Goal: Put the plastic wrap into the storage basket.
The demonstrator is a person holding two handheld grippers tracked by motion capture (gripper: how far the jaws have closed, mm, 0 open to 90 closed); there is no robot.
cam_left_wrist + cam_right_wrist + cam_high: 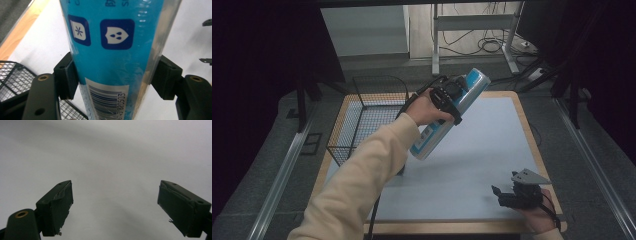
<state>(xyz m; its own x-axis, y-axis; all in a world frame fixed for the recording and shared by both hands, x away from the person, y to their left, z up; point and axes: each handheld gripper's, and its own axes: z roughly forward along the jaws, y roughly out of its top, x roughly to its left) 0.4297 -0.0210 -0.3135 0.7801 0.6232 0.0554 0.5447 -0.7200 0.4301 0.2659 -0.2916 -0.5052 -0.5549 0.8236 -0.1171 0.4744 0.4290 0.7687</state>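
Note:
A long blue and white package [451, 112] hangs tilted above the middle of the table, its top end toward the far side. My left gripper [447, 97] is shut on it near its middle. In the left gripper view the package [112, 50] shows white icons and a barcode, with the two black pads [66, 75] pressed on its sides. My right gripper [504, 196] rests near the table's front right, open, jaws pointing left. In the right gripper view its fingers [56, 207] stand wide apart over bare white surface, holding nothing.
A black wire basket [367, 117] stands at the table's far left, next to the held package. The white mat [492, 150] lies on a wooden tabletop [524, 117]. Beyond the table are a desk frame [472, 30] and cables on the floor.

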